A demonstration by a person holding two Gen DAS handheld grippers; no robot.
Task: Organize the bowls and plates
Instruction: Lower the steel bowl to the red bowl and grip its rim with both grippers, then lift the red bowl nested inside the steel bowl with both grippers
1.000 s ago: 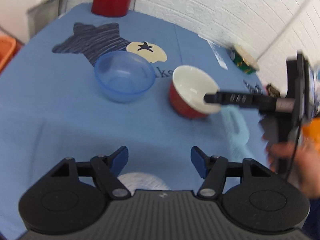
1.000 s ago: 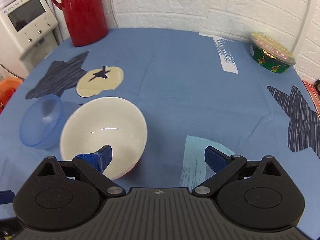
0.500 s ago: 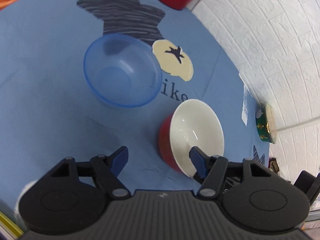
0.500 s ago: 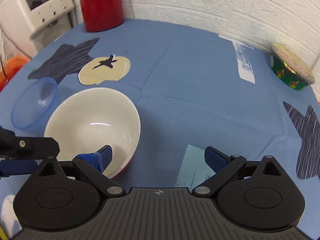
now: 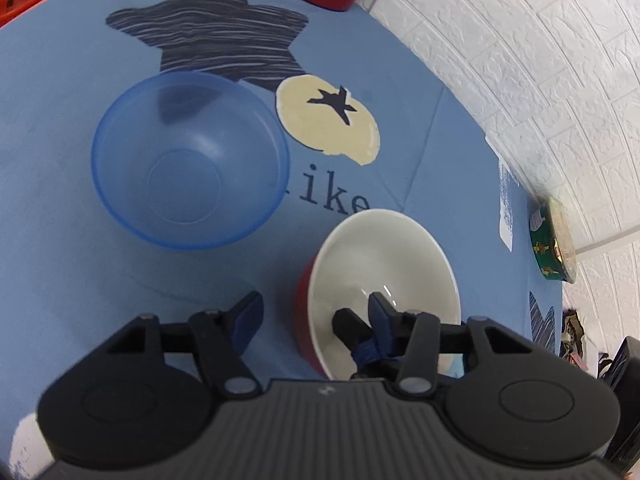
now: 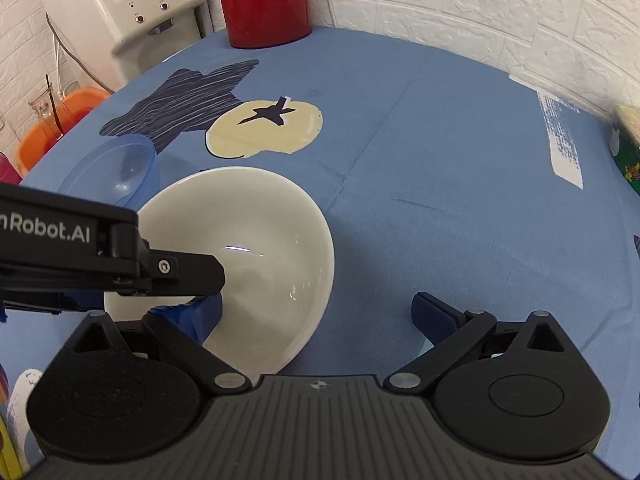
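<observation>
The blue bowl is sitting upright, mouth up, on the table, toward its left side in the left wrist view, overlapping the lower tip of the dark striped star print on the cloth. Just to its right, apart from it, the red bowl with a white inside is tilting, its mouth facing up and toward the grippers, so the red outer wall is showing on its left. Being round, neither bowl is showing a long axis. The left gripper is spreading its claw wide and straddling the red bowl's left wall, one finger outside over the cloth and one inside the bowl, with no squeeze on the rim visible. The right gripper is likewise standing wide apart, its left finger inside the red bowl beside the other gripper's finger and its right finger out over bare cloth; whether either inner pad is touching the wall, I cannot tell. Farther right, a cream circle print is lying beyond the bowls, a red jug is standing at the table's far edge, and a green tin is sitting near the right edge.
</observation>
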